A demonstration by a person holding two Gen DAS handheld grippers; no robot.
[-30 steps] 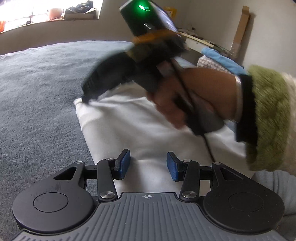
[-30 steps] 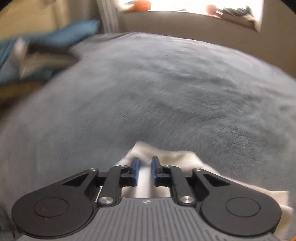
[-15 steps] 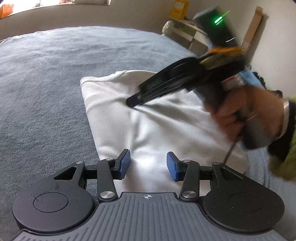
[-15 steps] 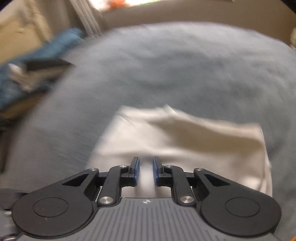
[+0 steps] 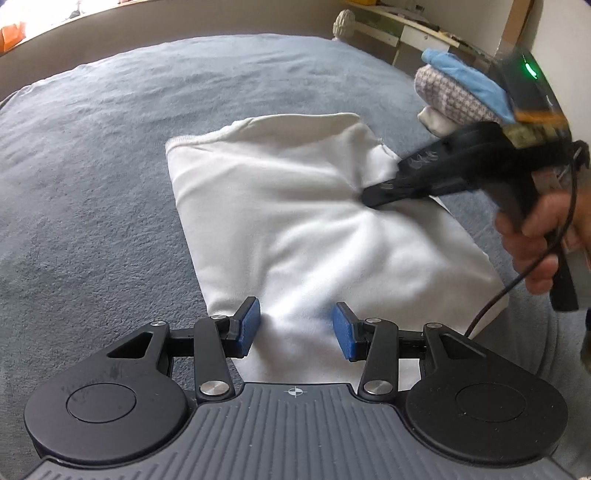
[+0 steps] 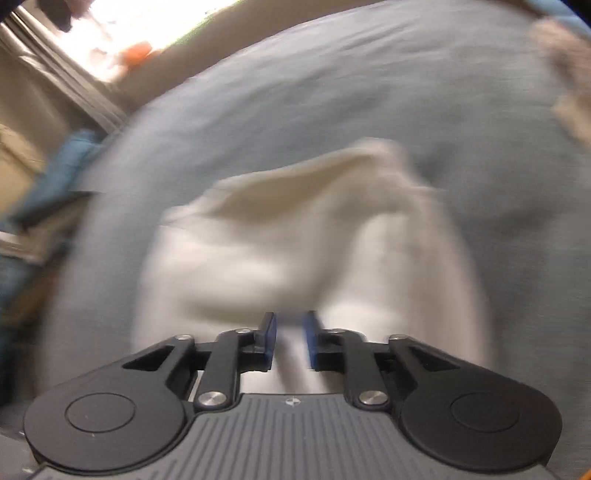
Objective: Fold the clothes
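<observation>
A white garment [image 5: 295, 221] lies folded in a rough rectangle on the grey-blue bed cover [image 5: 92, 166]. My left gripper [image 5: 297, 328] stands open at the garment's near edge, its blue pads apart with the cloth lying between and under them. My right gripper [image 5: 369, 195], held in a person's hand [image 5: 532, 240], comes in from the right. Its jaws close tight on a pinch of cloth near the garment's right side, and creases spread from that spot. The right wrist view is blurred, with white garment [image 6: 258, 258] bunched between the pads of the right gripper [image 6: 291, 332].
A stack of folded clothes [image 5: 454, 96], blue on top of checked grey, sits at the bed's far right. A black cable [image 5: 491, 302] hangs from the right gripper over the garment's right edge. Beyond the bed stands a pale shelf [image 5: 406, 29].
The right gripper has swept from the garment's far left corner across to its right side and pinched the cloth there. The left gripper has tilted a little, its jaws unchanged.
</observation>
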